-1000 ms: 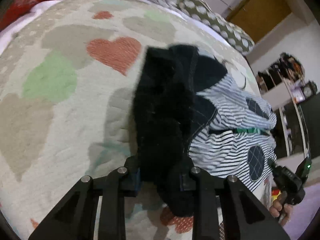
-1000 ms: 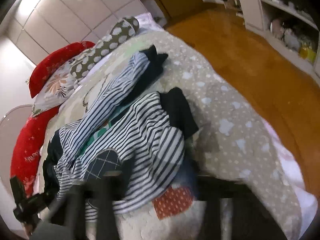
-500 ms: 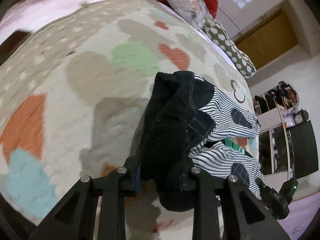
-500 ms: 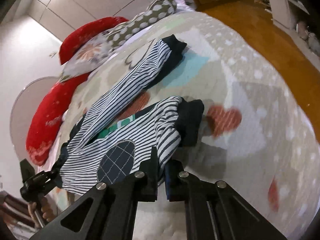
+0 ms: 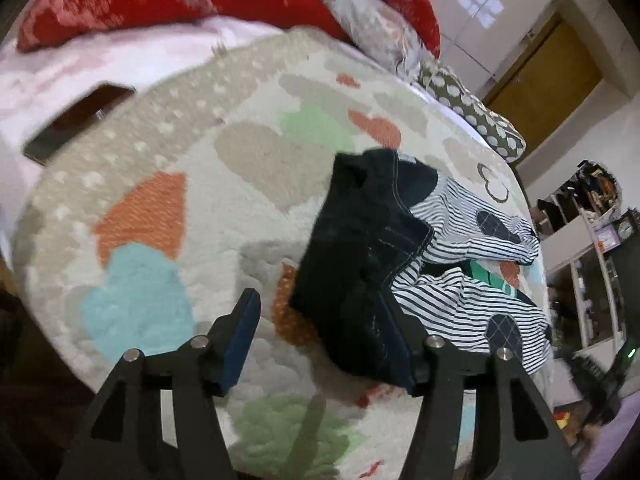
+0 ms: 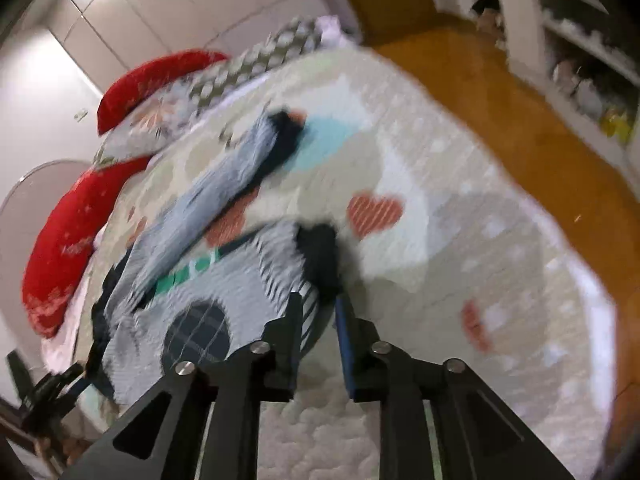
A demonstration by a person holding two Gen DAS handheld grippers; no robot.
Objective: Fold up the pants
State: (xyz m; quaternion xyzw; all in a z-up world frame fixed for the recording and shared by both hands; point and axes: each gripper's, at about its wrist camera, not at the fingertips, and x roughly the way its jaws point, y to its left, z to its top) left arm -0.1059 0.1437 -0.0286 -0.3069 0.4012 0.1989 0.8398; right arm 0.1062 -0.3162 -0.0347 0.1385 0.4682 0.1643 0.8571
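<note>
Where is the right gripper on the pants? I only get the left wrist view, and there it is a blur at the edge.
Observer: The right gripper is at the cuff end of the near leg of the pants, with striped cloth between its fingers.
Operator: Is it clamped on the cloth?
Observer: It doesn't look so. Its jaws have just been opening, and a gap shows beside the cloth.
Operator: And the other leg?
Observer: It lies stretched toward the pillows, its dark cuff beside a blue patch of the blanket.
</note>
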